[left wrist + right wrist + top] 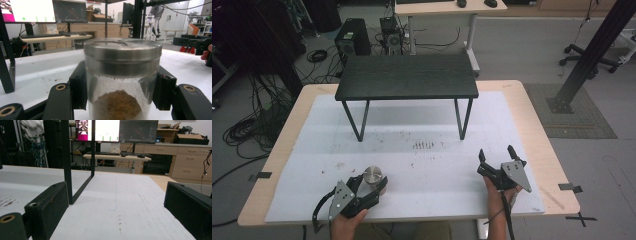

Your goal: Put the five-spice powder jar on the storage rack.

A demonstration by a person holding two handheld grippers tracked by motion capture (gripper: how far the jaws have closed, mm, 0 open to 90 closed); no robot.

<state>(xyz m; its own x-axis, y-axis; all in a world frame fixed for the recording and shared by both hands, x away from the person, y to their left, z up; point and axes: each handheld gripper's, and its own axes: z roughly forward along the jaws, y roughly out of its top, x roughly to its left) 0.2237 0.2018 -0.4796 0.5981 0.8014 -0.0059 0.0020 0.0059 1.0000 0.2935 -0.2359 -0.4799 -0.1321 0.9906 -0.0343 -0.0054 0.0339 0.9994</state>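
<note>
A glass jar [373, 176] with a flat metal lid stands upright on the white mat [422, 170] near the table's front left. In the left gripper view the jar [122, 57] holds brown powder at its bottom, and both black pads [78, 86] press against its sides. My left gripper [371, 187] is shut on the jar, held by a hand at the front edge. At the front right my right gripper [496, 151] rests low over the mat with its jaws wide apart. Nothing lies between them in the right gripper view [117, 202].
A small black table [407, 76] on thin metal legs stands on the mat at the back middle; one leg [67, 162] rises just ahead of the right gripper. Dark specks [423, 145] mark the mat's centre. The wooden tabletop [542, 145] borders the mat.
</note>
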